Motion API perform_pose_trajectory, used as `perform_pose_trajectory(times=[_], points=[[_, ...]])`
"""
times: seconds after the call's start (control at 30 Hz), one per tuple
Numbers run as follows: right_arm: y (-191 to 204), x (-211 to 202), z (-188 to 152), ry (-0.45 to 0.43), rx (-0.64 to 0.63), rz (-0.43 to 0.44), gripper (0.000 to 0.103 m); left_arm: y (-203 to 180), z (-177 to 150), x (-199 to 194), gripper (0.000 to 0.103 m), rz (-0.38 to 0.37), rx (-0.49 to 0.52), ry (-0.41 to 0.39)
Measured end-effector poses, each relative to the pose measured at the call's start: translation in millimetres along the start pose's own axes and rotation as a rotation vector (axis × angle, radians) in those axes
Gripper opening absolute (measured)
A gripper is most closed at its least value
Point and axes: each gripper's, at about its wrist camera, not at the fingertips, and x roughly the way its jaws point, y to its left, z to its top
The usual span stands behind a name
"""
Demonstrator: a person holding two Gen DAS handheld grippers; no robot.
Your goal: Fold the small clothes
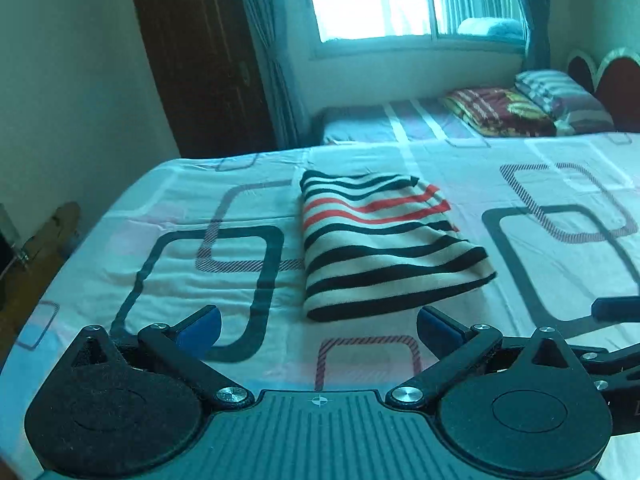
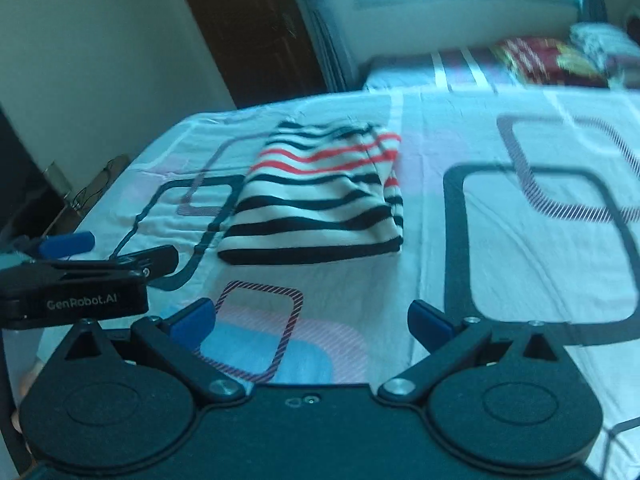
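Observation:
A small striped garment [image 1: 380,248], white with black and red bands, lies folded into a compact rectangle on the patterned bed sheet [image 1: 192,264]. My left gripper [image 1: 318,328] hovers just short of its near edge, jaws wide open and empty. In the right wrist view the same folded garment [image 2: 316,196] lies ahead and slightly left. My right gripper [image 2: 312,322] is also wide open with nothing between its blue fingertips [image 2: 192,320]. The left gripper's body [image 2: 80,276] shows at the left edge of that view.
The bed sheet [image 2: 520,240] with rounded-square prints spreads to the right. A second bed with a folded blanket [image 1: 500,110] and pillow [image 1: 560,92] stands behind, under a window [image 1: 380,0]. A dark wooden door [image 1: 200,60] is at back left; the bed's edge drops off on the left.

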Motion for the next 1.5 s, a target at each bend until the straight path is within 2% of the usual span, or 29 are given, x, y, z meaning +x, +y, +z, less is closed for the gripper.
perform_pose_trajectory(times=[0.13, 0.27, 0.4, 0.5, 0.8, 1.5], points=[[12.5, -57.3, -16.0, -0.11, -0.034, -0.032, 0.102, 10.1, -17.2, -49.6, 0.103, -0.038, -0.12, 0.003], [20.9, -106.0, -26.8, -0.194, -0.037, -0.044, 0.102, 9.0, -32.9, -95.9, 0.103, 0.025, -0.106, -0.053], [35.6, -140.3, -37.9, -0.259, -0.082, -0.122, 0.102, 13.1, -42.5, -129.9, 0.103, -0.028, -0.152, -0.046], [44.0, -156.1, -46.2, -0.304, -0.117, -0.184, 0.102, 9.4, -48.1, -146.9, 0.103, -0.031, -0.139, -0.055], [41.1, -176.7, -60.4, -0.319, -0.085, -0.223, 0.102, 1.0, -55.3, -178.2, 0.103, -0.083, -0.13, -0.05], [44.8, -183.4, -69.8, -0.33, -0.069, -0.264, 0.102, 15.7, -58.6, -190.8, 0.103, -0.049, -0.169, -0.066]])
